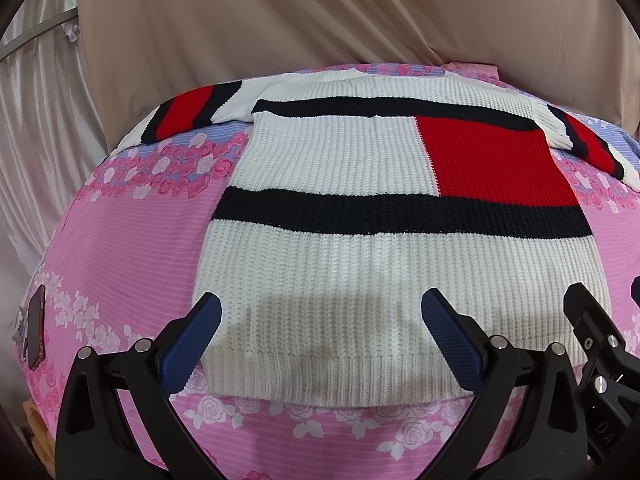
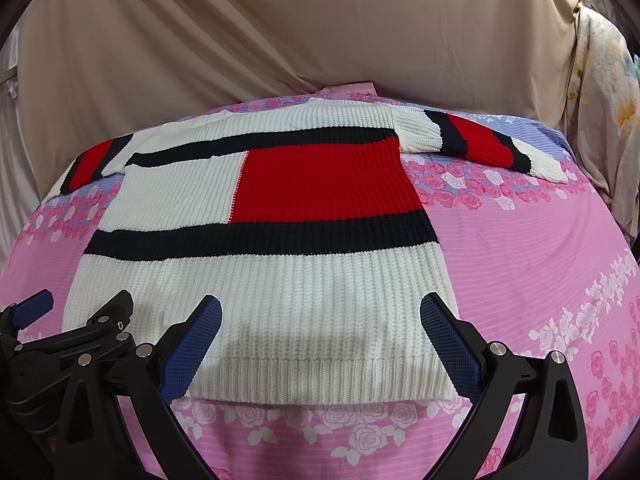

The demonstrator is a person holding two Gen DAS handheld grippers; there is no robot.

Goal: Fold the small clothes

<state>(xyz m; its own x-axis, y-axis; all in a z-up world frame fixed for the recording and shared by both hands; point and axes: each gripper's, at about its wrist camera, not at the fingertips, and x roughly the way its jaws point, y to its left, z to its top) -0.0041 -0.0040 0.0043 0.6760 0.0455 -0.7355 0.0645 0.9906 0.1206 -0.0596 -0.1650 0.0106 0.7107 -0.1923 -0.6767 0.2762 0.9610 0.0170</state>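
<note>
A knitted sweater (image 1: 360, 280), white with black bands and a red block, lies flat on the pink floral bedsheet (image 1: 120, 248), both sleeves spread out to the sides. My left gripper (image 1: 320, 312) hovers open over the hem's left half, nothing between its blue pads. In the right wrist view the same sweater (image 2: 280, 300) lies ahead, and my right gripper (image 2: 320, 312) is open above the hem's right half. The right gripper's black frame (image 1: 592, 332) shows at the right edge of the left wrist view; the left gripper's frame (image 2: 80, 332) shows at the lower left of the right wrist view.
A phone in a dark case (image 1: 35, 330) lies on the sheet at the left edge. Beige draped cloth (image 1: 320, 20) hangs behind the bed. A pale floral fabric (image 2: 600, 100) hangs at the right. Bare sheet (image 2: 540, 260) extends right of the sweater.
</note>
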